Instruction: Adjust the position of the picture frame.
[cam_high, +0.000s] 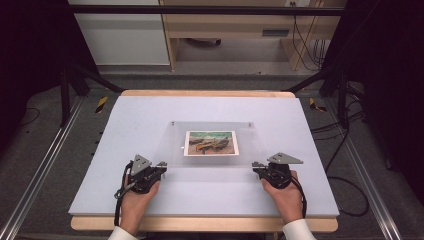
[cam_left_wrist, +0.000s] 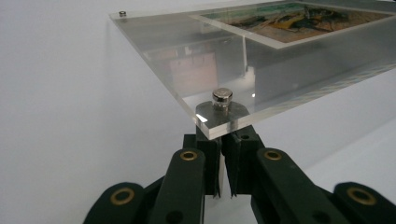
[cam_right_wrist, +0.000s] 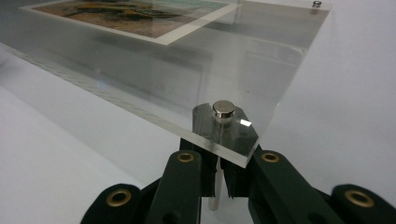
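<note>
looking down in the high view: left gripper (cam_high: 161, 165) and right gripper (cam_high: 256, 165) sit at the two near corners of a clear acrylic frame (cam_high: 210, 159), one hand behind each, on a pale table mat (cam_high: 125, 130). the frame spans the gap between the two grippers and reaches away from them toward the far side of the table; a printed picture (cam_high: 210, 143) lies in its middle, ahead of and between the grippers. left gripper view: jaws drawn narrow, nearly together, tucked just beneath the frame's near corner (cam_left_wrist: 219, 126); a small metal stud (cam_left_wrist: 222, 99) stands on that corner right above the jaw tips; whether they clamp the stud's lower end is hidden by the plate. another stud (cam_left_wrist: 122, 14) sits at the far corner, ahead and to the left. the picture lies ahead and to the right. right gripper view: jaws narrow under the near corner, closed on a thin metal pin (cam_right_wrist: 214, 186) that hangs below the corner stud (cam_right_wrist: 223, 110). the picture lies ahead-left; a far stud (cam_right_wrist: 317, 4) ahead-right.
</note>
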